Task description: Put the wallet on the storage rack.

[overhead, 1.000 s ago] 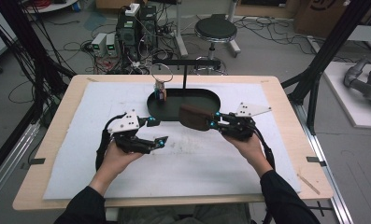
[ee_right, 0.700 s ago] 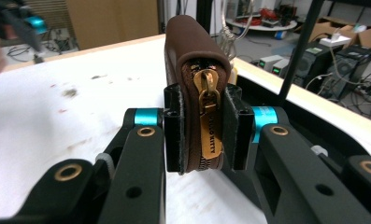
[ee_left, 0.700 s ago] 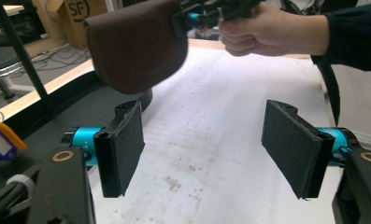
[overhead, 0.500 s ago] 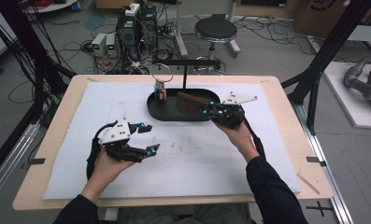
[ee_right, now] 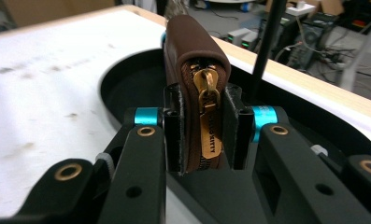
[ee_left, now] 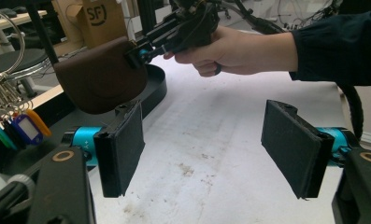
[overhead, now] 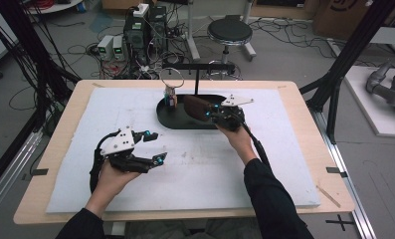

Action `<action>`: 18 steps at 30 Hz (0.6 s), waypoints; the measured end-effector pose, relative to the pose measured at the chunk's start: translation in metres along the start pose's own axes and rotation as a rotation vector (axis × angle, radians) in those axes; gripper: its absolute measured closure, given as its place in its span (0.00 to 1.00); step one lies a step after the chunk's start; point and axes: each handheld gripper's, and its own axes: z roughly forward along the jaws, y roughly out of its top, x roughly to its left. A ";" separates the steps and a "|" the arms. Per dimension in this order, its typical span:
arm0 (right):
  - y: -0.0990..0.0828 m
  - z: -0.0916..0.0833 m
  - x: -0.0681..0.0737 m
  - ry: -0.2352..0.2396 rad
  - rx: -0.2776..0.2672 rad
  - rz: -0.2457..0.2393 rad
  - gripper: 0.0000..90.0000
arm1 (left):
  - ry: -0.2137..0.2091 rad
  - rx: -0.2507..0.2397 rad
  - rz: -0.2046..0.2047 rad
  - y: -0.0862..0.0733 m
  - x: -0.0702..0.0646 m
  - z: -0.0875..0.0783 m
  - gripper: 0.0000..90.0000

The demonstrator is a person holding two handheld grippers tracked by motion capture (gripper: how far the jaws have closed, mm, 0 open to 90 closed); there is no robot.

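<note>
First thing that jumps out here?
The brown zip pouch, pinched between the right gripper's fingers and held over the black oval tray at the far middle of the table, gold zipper pull facing the camera. At the tray's left end, a key bunch on a big ring hangs from a black stand. The left gripper hovers open and empty over the white mat.

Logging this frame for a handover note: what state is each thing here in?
brown zip pouch: zipped shut, clamped on edge, above the tray
right gripper: shut on the pouch
left gripper: open, holding nothing
key ring: hanging from the stand, keys dangling
black oval tray: flat on the table
</note>
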 end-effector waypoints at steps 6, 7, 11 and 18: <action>-0.004 0.013 -0.002 -0.021 -0.026 0.008 0.82 | -0.002 -0.002 -0.003 -0.001 0.000 0.000 0.33; -0.005 0.014 -0.002 -0.028 -0.030 0.010 0.82 | 0.001 -0.004 -0.004 -0.001 -0.001 0.000 0.33; -0.010 0.020 -0.007 -0.019 -0.026 0.033 0.82 | 0.000 -0.003 -0.001 -0.001 -0.001 0.001 0.33; -0.016 0.026 -0.008 -0.026 -0.005 0.026 0.82 | -0.001 -0.001 -0.003 -0.002 -0.001 0.001 0.33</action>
